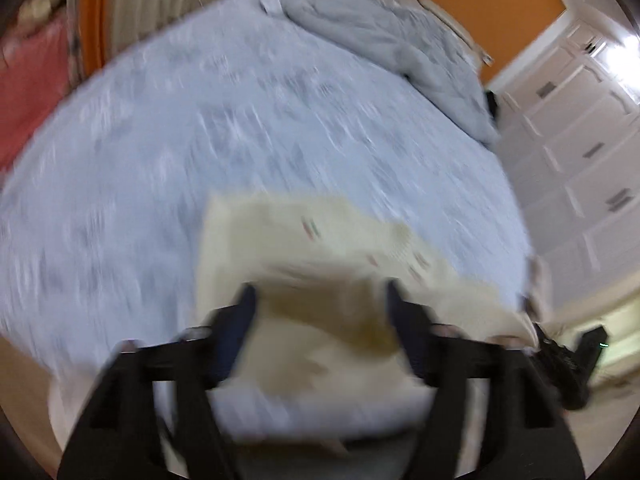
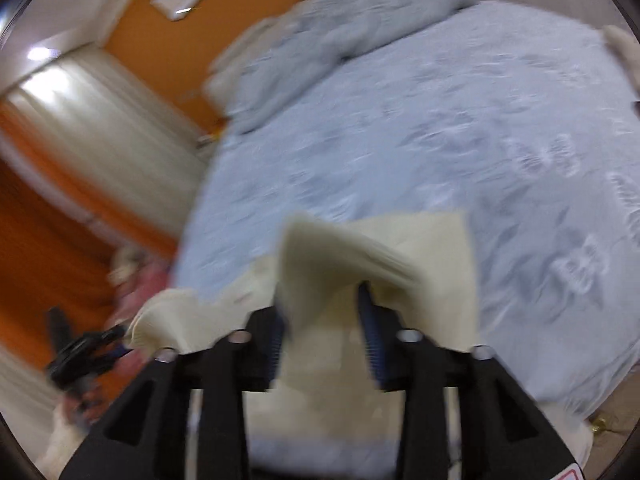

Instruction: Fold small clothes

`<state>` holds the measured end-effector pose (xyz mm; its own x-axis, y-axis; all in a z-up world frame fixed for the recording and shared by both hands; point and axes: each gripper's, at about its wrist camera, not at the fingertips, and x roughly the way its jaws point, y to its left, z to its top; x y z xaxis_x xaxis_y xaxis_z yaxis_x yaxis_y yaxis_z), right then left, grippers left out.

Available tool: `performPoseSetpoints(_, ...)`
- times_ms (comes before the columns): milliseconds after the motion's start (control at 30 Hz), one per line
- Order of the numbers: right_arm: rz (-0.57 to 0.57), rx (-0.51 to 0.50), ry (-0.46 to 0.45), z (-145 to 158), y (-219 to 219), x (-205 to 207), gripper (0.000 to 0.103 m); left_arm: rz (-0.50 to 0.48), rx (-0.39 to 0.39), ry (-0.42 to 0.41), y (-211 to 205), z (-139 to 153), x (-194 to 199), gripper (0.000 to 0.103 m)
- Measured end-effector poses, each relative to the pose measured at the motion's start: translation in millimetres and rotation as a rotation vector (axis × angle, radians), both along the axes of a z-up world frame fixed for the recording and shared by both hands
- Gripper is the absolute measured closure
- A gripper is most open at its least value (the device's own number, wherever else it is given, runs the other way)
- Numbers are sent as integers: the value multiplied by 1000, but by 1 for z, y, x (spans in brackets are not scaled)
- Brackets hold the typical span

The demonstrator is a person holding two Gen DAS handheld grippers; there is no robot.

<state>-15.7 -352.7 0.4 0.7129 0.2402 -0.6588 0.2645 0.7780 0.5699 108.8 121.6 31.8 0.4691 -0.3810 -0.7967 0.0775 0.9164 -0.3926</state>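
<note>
Both views are blurred. On the left, the left gripper (image 1: 320, 300) hangs over a bed (image 1: 200, 128) with a pale blue patterned cover, its jaws standing well apart; a cream garment (image 1: 320, 240) shows between and beyond the fingers, but nothing presses on it. To the right, the right gripper (image 2: 324, 308) has its jaws partly apart, with the same cream garment (image 2: 400, 248) draped over and between them, a flap raised ahead. Whether the pads touch it is unclear. A grey duvet (image 2: 340, 40) lies bunched far ahead. The likely risk: loose cloth may snag on a finger and drag, undoing the fold.
</note>
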Motion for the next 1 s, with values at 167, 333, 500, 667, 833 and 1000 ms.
performPoseSetpoints(167,-100,-19,10,-18,-2,-7,35,79,61,61,11,-34,17,24)
performPoseSetpoints(333,-68,-102,136,-56,3,8,34,92,104,90,11,-73,12,17)
performPoseSetpoints(500,-44,-182,208,-77,-3,52,34,20,171,99,-22,-112,42,41)
performPoseSetpoints(667,44,-115,321,-115,-2,82,93,42,154,219,-29,-141,70,96)
performPoseSetpoints(833,17,-61,35,-31,-6,65,94,93,15,90,-1,-79,67,97)
performPoseSetpoints(1000,-53,-85,-4,-21,-32,79,94,109,56,39,6,-55,92,96)
